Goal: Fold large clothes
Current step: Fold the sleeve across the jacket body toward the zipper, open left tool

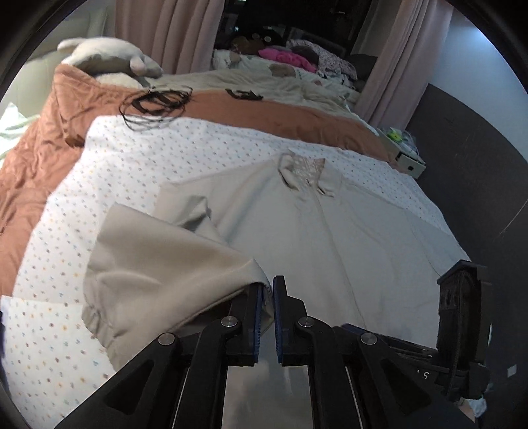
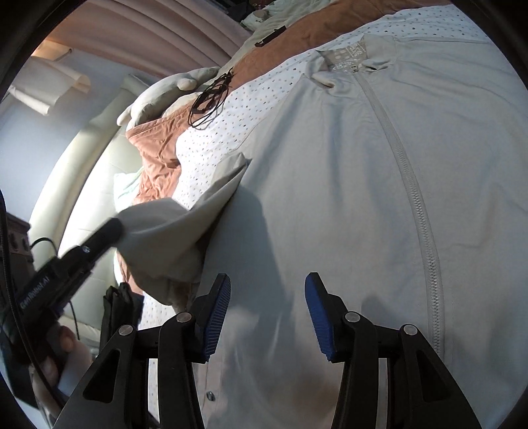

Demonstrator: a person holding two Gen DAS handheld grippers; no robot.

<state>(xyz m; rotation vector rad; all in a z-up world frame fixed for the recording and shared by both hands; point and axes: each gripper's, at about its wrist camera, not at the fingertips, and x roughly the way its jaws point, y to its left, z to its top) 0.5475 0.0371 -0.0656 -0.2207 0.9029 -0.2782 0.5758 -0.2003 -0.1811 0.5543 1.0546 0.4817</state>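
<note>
A pale grey zip jacket (image 1: 330, 237) lies front-up on the bed, its collar (image 1: 303, 175) at the far end. My left gripper (image 1: 268, 290) is shut on the edge of the jacket's left sleeve (image 1: 158, 264), which hangs lifted off the quilt with its gathered cuff low at the left. In the right wrist view the same sleeve (image 2: 171, 237) is raised by the left gripper (image 2: 112, 231) beside the jacket body (image 2: 330, 198). My right gripper (image 2: 267, 313) stands open just above the jacket's lower front, left of the zip (image 2: 406, 184), with nothing between its pads.
A white dotted quilt (image 1: 132, 165) covers the bed under the jacket. Beyond it lie an orange-brown blanket (image 1: 247, 109), a coil of black cord (image 1: 155, 102) and a plush toy (image 1: 109, 56). Curtains (image 1: 165, 29) hang behind; a dark wall (image 1: 462, 148) and a small box (image 1: 409, 161) are at the right.
</note>
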